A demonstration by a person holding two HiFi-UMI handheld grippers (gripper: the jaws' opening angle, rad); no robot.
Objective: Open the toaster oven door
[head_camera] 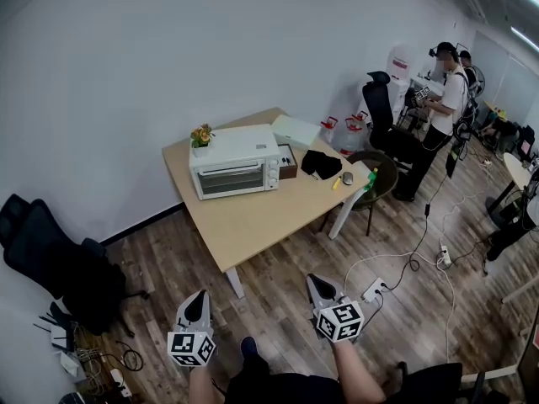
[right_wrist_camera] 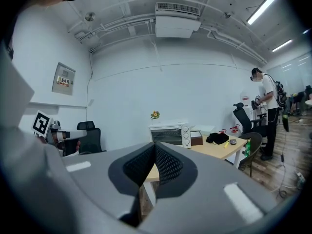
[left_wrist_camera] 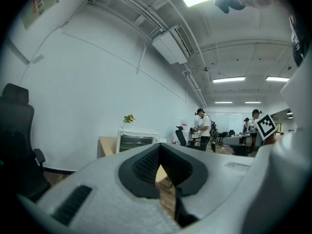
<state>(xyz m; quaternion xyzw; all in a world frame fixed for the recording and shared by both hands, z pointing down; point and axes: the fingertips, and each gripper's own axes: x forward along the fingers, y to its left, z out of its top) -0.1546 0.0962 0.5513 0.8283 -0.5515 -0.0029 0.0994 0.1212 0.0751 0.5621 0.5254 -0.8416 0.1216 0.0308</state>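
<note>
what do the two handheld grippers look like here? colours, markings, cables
The left gripper and right gripper match: pale grey, wedge-shaped jaws lined with black ribbed pads. Each carries a white cube printed with black square markers. No cables show on either. The forearms behind them have no sleeves.

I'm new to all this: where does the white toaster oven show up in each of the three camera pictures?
Head view: toaster oven above centre, left of the middle, on the wooden table.
Left gripper view: toaster oven small, just left of centre, against the white wall.
Right gripper view: toaster oven near the middle.
Shared landmark: the little flowering plant on its top.
</note>
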